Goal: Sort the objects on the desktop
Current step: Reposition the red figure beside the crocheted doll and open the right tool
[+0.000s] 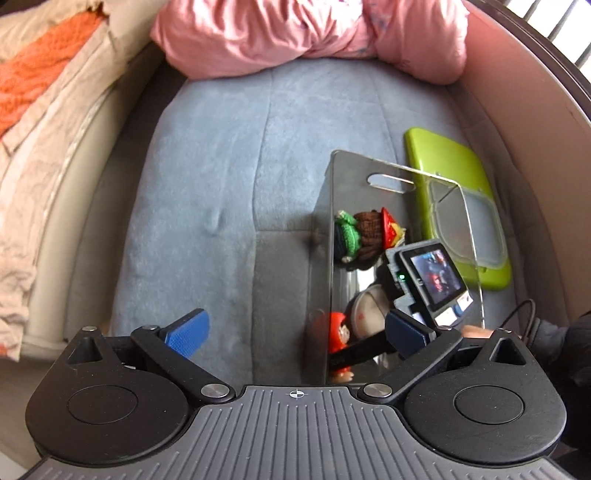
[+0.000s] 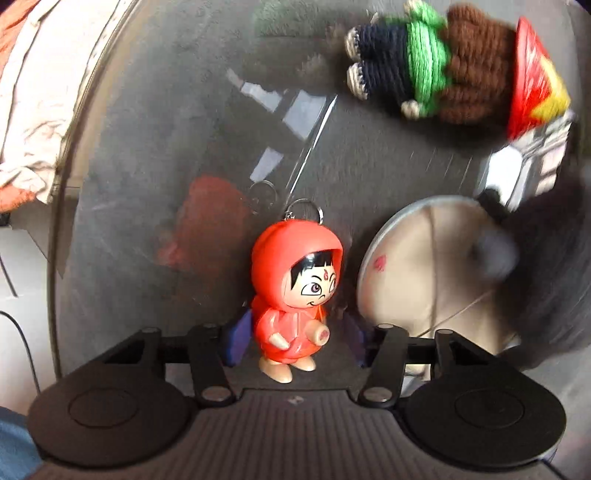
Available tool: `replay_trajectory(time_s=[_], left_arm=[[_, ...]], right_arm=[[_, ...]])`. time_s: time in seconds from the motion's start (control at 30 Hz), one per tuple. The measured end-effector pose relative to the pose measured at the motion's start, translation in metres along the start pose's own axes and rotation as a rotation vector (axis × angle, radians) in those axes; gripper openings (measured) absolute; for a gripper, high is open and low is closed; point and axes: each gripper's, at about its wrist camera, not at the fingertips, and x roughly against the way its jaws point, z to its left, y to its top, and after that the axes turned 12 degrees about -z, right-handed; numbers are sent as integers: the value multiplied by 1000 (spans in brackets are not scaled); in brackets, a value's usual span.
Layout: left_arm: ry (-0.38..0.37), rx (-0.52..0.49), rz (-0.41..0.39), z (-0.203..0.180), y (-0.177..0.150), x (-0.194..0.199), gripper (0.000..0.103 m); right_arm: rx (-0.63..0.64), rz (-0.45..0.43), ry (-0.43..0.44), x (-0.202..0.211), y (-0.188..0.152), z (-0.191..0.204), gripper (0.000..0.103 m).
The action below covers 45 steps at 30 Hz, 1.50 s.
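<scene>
A clear acrylic box [image 1: 369,236] stands on a blue blanket. Inside lie a red-hooded figurine keychain [image 2: 295,291], a crocheted doll with a red and yellow hat [image 2: 443,70] and a round beige disc [image 2: 432,273]. My right gripper [image 2: 295,343] reaches into the box; its blue pads stand on either side of the figurine's body with small gaps, so it is open around it. In the left wrist view the right gripper shows with its screen unit [image 1: 432,277]. My left gripper [image 1: 295,332] is open and empty over the blanket, left of the box.
A lime green lid [image 1: 454,199] lies behind the box on the right. A pink quilt [image 1: 303,33] is bunched at the far end. Beige and orange cloth [image 1: 40,103] lies at the left. A curved pale wall [image 1: 535,147] rises at the right.
</scene>
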Motion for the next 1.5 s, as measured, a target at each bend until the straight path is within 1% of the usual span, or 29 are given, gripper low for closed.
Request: replay_trajectory(time_s=[0.03, 0.1, 0.17, 0.23, 0.37, 0.43, 0.5, 0.57, 0.63, 0.67, 0.7, 0.73, 0.77, 0.83, 0.87, 0.9, 0.97, 1.03, 1.07, 1.1, 1.13, 1.17, 1.2, 1.23, 1.27, 1.37, 1.4, 1.47, 1.5], left_arm=[[-4, -2, 8, 0, -1, -3, 103], [-22, 15, 36, 3, -1, -7, 103], [-43, 35, 62, 4, -1, -11, 103], [-65, 38, 74, 3, 0, -11, 103], [-64, 8, 89, -5, -3, -16, 103], [-63, -8, 97, -8, -4, -19, 103], [-65, -11, 105, -11, -4, -20, 103], [-71, -7, 108, -13, -3, -21, 103], [-78, 1, 110, -15, -1, -22, 103], [-84, 11, 111, -15, 1, -23, 103], [-92, 21, 114, -16, 3, -24, 103], [-99, 30, 116, -16, 5, -24, 103], [-122, 46, 127, -16, 7, -26, 103], [-171, 85, 159, -15, 11, -31, 103], [-194, 108, 178, -15, 12, -35, 103], [-206, 120, 197, -16, 12, -37, 103], [-210, 99, 221, -23, 11, -41, 103], [-187, 39, 216, -33, 9, -41, 103], [-175, 4, 209, -38, 8, -40, 103], [-160, -28, 197, -42, 6, -38, 103], [-143, -59, 183, -45, 5, -36, 103], [-145, -70, 177, -46, 4, -35, 103], [-150, -77, 173, -46, 4, -34, 103], [-152, -71, 173, -44, 5, -33, 103], [-152, -61, 173, -42, 5, -34, 103], [-126, -10, 158, -29, 9, -34, 103], [-116, 8, 153, -24, 10, -34, 103], [-103, 80, 136, -9, 14, -32, 103], [-101, 117, 128, -2, 17, -31, 103]], right_arm=[[4, 0, 3, 4, 0, 1, 46], [15, -63, -19, 24, 5, 1, 46], [-39, -135, -18, 48, 16, -8, 46], [-119, -207, -14, 65, 30, -24, 46], [-171, -276, -31, 67, 52, -45, 46], [-192, -292, -29, 67, 58, -51, 48], [-185, -315, -29, 78, 56, -53, 58], [-100, -363, -39, 99, 50, -47, 62], [33, -414, -69, 125, 41, -37, 73], [120, -432, -104, 137, 34, -31, 82], [208, -449, -140, 148, 27, -25, 85], [302, -437, -186, 153, 20, -17, 86], [397, -424, -233, 158, 13, -9, 86], [552, -347, -312, 157, -4, 5, 86], [606, -303, -337, 158, 1, 12, 85], [637, -266, -351, 147, -5, 18, 85], [695, -210, -383, 126, -16, 28, 85], [758, -208, -445, 89, -21, 28, 85], [776, -217, -483, 77, -19, 27, 83], [776, -228, -517, 65, -19, 28, 79], [761, -231, -545, 57, -15, 25, 77], [742, -231, -557, 41, -5, 20, 72], [713, -226, -546, 37, -1, 15, 64], [683, -221, -534, 33, 3, 11, 60], [645, -214, -498, 35, 5, 8, 55], [561, -180, -368, 45, 6, 6, 61], [538, -167, -322, 49, 5, 6, 67], [511, -114, -263, 53, 4, 6, 74], [517, -95, -256, 52, 3, 6, 79]])
